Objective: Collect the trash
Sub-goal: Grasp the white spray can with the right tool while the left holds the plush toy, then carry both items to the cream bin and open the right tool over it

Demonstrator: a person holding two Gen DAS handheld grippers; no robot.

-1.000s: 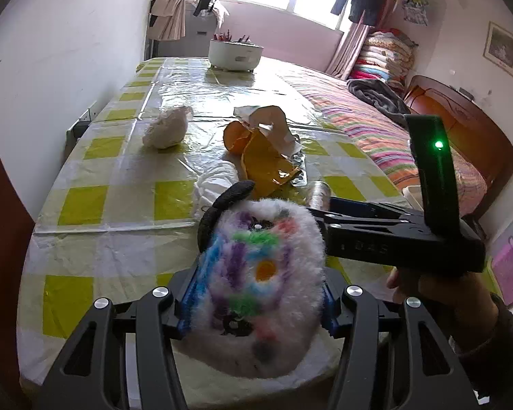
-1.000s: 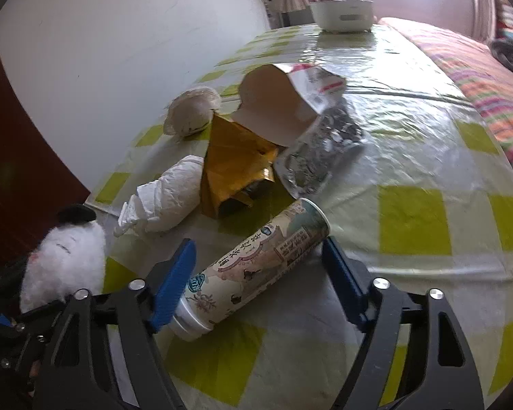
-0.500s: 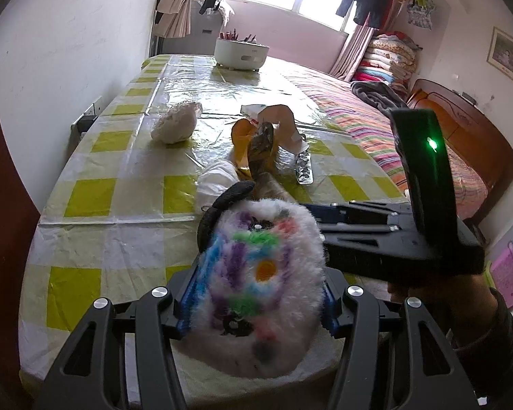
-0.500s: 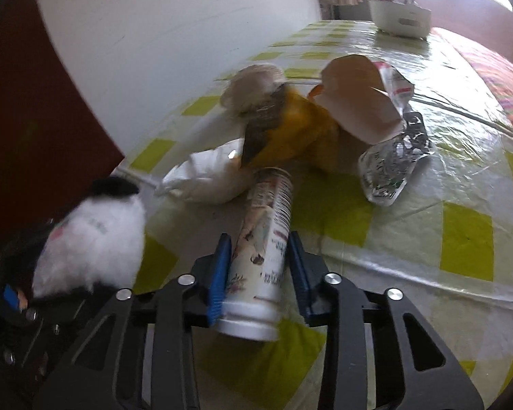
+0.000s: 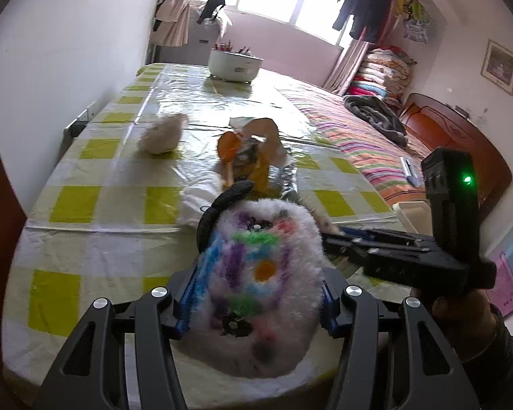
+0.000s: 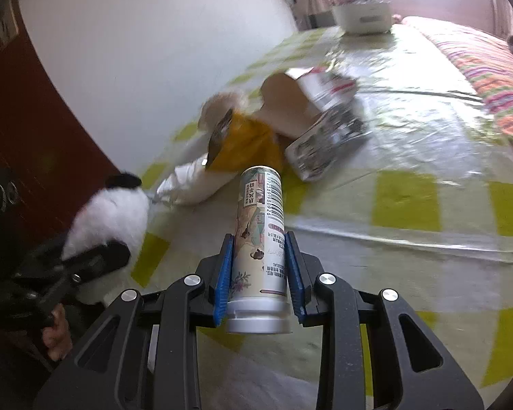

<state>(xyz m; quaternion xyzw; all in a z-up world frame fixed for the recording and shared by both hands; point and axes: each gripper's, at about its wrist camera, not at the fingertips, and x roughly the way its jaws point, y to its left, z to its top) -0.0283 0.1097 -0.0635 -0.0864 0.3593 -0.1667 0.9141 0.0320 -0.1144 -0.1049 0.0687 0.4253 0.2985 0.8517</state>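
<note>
My left gripper [image 5: 256,294] is shut on a white fluffy pouch [image 5: 256,283] with coloured patches and a black handle, held above the table's near edge; the pouch also shows in the right wrist view [image 6: 109,218]. My right gripper [image 6: 258,273] is shut on a printed cylindrical tube [image 6: 260,235], lifted off the table and pointing forward. On the table lie a white crumpled bag [image 6: 191,188], a yellow wrapper [image 6: 246,147], a brown paper carton [image 6: 290,106], a silver foil packet [image 6: 328,140] and a crumpled tissue ball [image 5: 160,133].
The table has a yellow-checked cloth under clear plastic [image 5: 95,205]. A white pot [image 5: 234,63] stands at the far end. A bed with a striped cover [image 5: 362,140] runs along the right. A white wall [image 5: 68,51] is on the left.
My right gripper closed on the tube and lifted it off the table, turning it straight ahead. The left gripper kept hold of the pouch and rose slightly.
</note>
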